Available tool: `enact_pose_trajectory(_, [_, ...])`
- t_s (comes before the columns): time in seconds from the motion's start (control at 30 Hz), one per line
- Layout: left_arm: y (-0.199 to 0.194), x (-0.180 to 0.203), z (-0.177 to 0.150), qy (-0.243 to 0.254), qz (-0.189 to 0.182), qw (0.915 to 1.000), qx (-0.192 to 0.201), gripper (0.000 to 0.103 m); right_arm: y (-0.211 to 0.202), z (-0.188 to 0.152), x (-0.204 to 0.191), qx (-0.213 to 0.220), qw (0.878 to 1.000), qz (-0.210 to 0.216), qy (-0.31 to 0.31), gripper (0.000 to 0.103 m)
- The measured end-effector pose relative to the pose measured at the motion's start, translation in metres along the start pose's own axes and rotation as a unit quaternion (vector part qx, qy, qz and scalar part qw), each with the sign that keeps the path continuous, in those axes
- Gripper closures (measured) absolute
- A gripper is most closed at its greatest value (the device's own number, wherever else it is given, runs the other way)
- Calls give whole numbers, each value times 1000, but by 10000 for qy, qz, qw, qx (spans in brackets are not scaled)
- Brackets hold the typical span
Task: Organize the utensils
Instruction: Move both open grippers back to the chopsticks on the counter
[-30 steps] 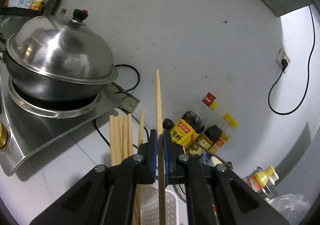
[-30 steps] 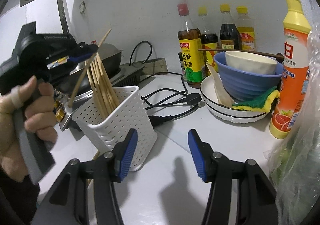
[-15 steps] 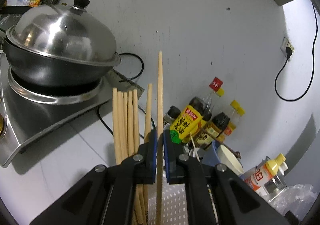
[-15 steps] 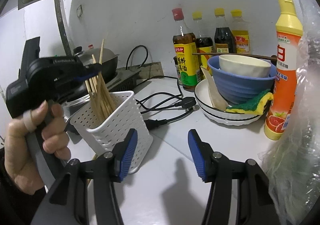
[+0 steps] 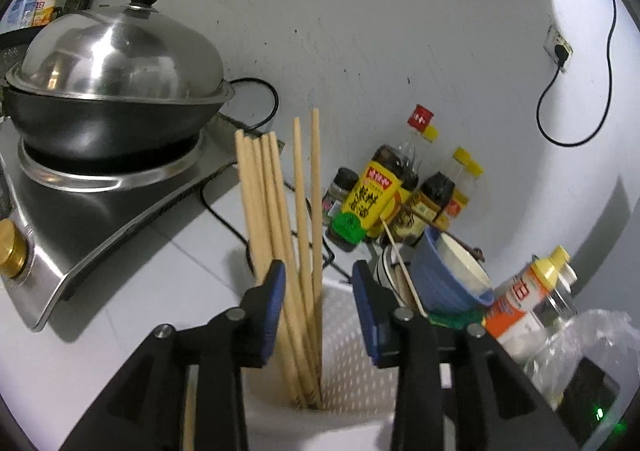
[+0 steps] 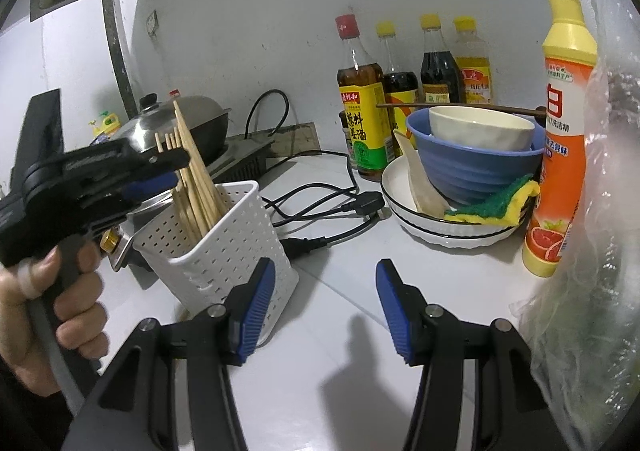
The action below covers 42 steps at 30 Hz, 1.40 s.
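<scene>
The left gripper [image 5: 318,305] is over the white holder [image 5: 352,335]. Its jaws have just been opening and now stand a little apart. The chopsticks [image 5: 280,211] stand in the holder between the blue pads, and the pads do not press on them. The sticks lean a bit, with their tips up in the air. One more stick [image 5: 189,419] shows low down, left of the holder, but most of it is hidden.

In the right wrist view, a hand [image 6: 52,291] holds the left gripper [image 6: 160,175] by its handle, right above the holder [image 6: 224,247]. The chopsticks [image 6: 192,175] poke up out of the holder.

The right gripper [image 6: 324,305] has its jaws partly open with nothing in them. It sits just in front of the holder, over the white desk [image 6: 360,351].

Back by the wall there is a stove [image 5: 92,207] with a black wok [image 5: 104,123] under a shiny lid [image 5: 120,59]. A row of sauce bottles [image 6: 362,107] stands at the wall too. Near them a blue bowl [image 6: 476,171] sits in a white plate [image 6: 404,203], with a white bowl [image 6: 480,129] inside it and a yellow and green sponge [image 6: 500,203] beside it. An orange soap bottle [image 6: 560,131] stands at the right, next to a clear plastic bag [image 6: 592,251]. Black cords [image 6: 320,207] lie on the desk behind the holder.
</scene>
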<state>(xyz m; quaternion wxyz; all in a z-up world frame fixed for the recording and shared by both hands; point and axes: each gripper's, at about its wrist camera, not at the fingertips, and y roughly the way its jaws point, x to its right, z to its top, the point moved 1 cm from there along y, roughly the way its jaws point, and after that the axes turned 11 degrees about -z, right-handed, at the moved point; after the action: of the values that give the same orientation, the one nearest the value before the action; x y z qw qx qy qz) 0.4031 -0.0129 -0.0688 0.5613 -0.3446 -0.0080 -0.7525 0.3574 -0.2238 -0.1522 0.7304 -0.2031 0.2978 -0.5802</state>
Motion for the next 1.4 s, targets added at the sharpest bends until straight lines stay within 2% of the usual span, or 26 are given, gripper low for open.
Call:
enact_pose_trajectory(0.07, [-10, 0, -5, 94, -58, 9999, -59, 61, 2, -1, 1, -38, 10000, 12, 21, 53])
enact_pose_trajectory(0.23, [-27, -2, -14, 331, -84, 9991, -235, 60, 11, -5, 7, -199, 9995, 115, 195, 53])
enact_pose_trajectory(0.37, [-46, -3, -20, 637, -71, 9975, -287, 57, 14, -5, 9, -319, 9992, -14, 241, 53])
enact_pose_trajectory(0.53, [-66, -14, -26, 748, -95, 9965, -357, 54, 8, -3, 6, -446, 9986, -148, 262, 53])
enact_pose_trajectory(0.73, [-91, -44, -32, 576, -71, 9976, -386, 53, -4, -9, -14, -594, 9978, -306, 56, 53])
enact_pose_trajectory(1.07, [-140, -98, -42, 198, 180, 9993, -253, 53, -14, -25, -63, -787, 9951, -516, -311, 53])
enact_pose_trajectory(1.27, [-167, -126, -55, -49, 305, 9994, -172, 52, -20, -36, -92, -938, 9931, -427, -562, 53])
enact_pose_trajectory(1.4, [-178, -140, -69, -240, 401, 9988, -133, 52, -18, -56, -120, -1198, 9883, -324, -885, 53])
